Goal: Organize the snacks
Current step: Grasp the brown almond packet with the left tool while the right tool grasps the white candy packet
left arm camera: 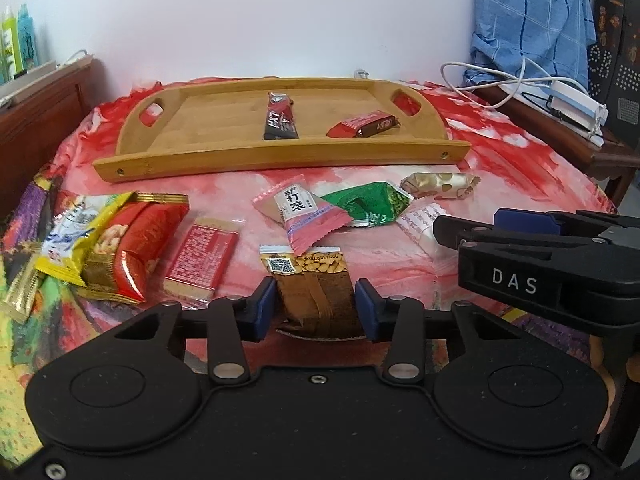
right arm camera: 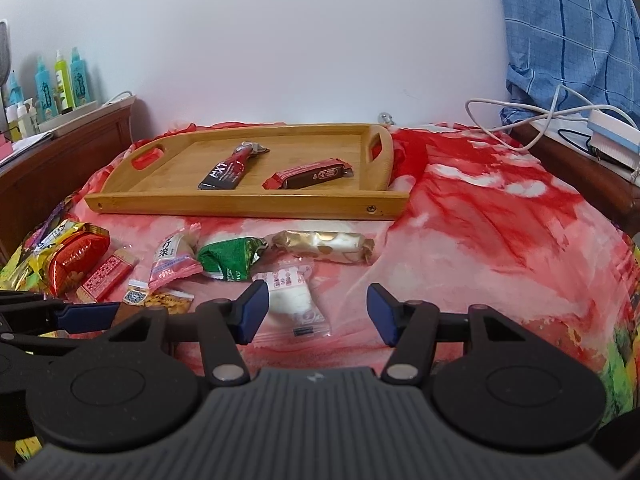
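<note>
Peanut packet [left arm camera: 316,292] clamped by left gripper [left arm camera: 316,307], base hidden; right gripper [right arm camera: 316,312] spread.

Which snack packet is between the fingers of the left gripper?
The brown peanut packet with a QR code, inside the left gripper; the other packets lie farther away.

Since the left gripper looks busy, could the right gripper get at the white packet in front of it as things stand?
Probably yes: the right gripper stands open with the white packet lying between its fingers, nearer the left one, nothing covering it; the left gripper holds the peanut packet alongside.
</note>
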A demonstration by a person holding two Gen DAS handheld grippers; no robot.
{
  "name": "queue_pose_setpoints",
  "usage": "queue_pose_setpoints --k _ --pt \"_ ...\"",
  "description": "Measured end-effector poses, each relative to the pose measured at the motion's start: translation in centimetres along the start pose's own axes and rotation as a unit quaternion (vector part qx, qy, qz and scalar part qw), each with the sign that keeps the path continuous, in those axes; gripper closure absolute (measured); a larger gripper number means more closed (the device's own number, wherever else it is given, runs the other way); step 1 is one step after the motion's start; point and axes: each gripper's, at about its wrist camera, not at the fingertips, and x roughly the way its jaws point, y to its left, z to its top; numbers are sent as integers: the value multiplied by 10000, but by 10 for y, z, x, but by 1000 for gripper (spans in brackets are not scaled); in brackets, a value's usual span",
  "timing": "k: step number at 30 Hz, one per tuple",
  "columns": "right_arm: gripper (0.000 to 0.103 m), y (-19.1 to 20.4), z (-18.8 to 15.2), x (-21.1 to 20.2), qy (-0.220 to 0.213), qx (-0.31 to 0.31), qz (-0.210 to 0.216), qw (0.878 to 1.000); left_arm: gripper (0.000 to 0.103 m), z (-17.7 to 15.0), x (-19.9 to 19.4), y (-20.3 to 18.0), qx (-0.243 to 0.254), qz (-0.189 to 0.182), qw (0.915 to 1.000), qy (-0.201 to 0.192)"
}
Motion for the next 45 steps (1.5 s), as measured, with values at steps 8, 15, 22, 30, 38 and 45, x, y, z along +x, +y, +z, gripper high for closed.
queue_pose_setpoints --k 8,15,22,30,38,45 --pt "36 10 0 6 62 -256 132 9996 64 6 -13 12 -85 42 9998 -166" --pt "68 25 3 14 25 -712 172 9973 65 10 -19 17 -181 80 9994 -276" --pt "50 29 0 13 -7 -843 91 9964 67 14 -26 17 -227 63 9990 -384" --pt "65 27 -2 12 70 -754 104 9971 66 7 -13 13 -13 244 9996 -147" --pt "54 25 -4 10 115 -730 93 9972 55 -5 3 8 84 407 9991 -69" --pt "65 27 -5 13 225 -712 215 9970 63 -10 2 3 211 399 9989 -152"
